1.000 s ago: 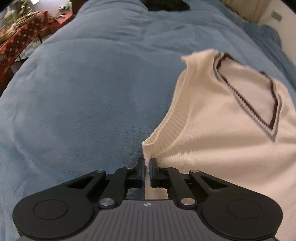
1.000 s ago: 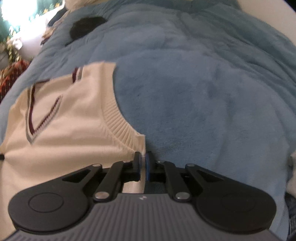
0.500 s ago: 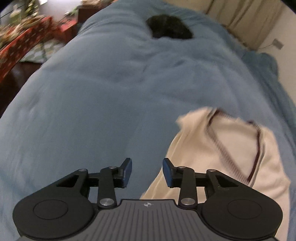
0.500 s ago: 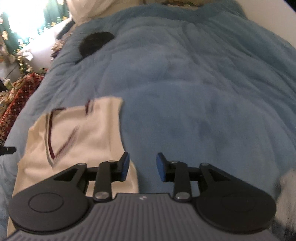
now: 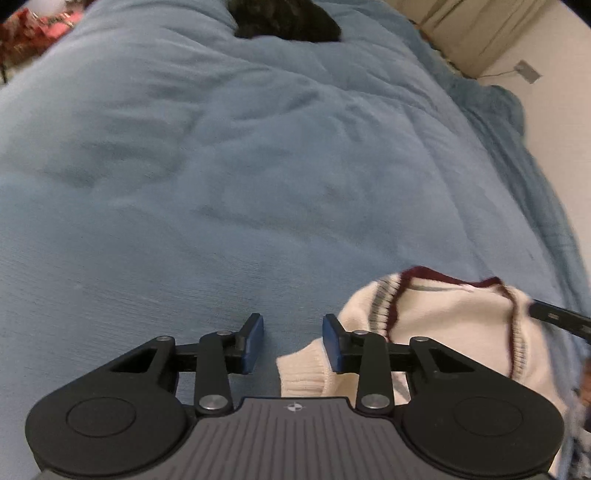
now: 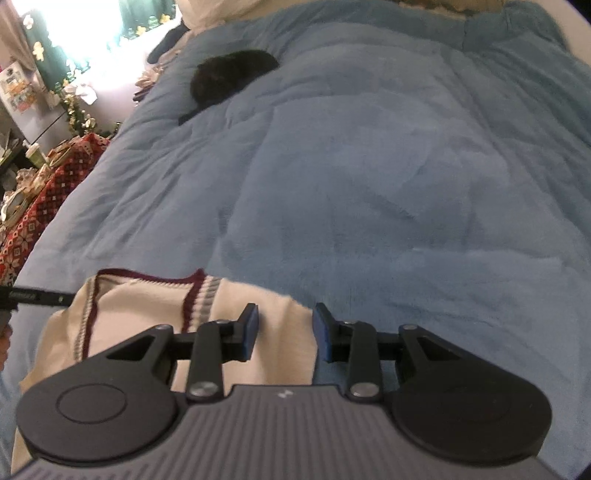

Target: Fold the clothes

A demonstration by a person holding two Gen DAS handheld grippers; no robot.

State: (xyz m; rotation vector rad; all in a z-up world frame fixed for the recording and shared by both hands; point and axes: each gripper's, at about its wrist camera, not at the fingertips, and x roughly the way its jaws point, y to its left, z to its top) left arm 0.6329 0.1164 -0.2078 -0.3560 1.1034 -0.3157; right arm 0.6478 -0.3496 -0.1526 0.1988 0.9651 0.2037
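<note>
A cream knitted vest [image 5: 450,317] with a maroon-and-grey V-neck trim lies on the blue blanket [image 5: 221,184], at the lower right of the left wrist view. My left gripper [image 5: 293,343] hovers at the vest's left edge. Its jaws stand apart and are closing, with only blanket and a ribbed hem corner showing below them. In the right wrist view the vest [image 6: 140,310] sits at the lower left. My right gripper [image 6: 284,336] is open above the vest's right edge and grips nothing.
A black garment [image 5: 284,18] [image 6: 232,74] lies far up the bed. A red patterned cloth [image 6: 40,199] covers furniture past the bed's left side. A wall and curtain [image 5: 480,33] border the right. A dark bar [image 5: 557,317] crosses the vest's far side.
Both grippers were shut on the vest's armhole corners a second ago; they have let go, opened and pulled back toward me. The vest now looks smaller and lower in both views.
</note>
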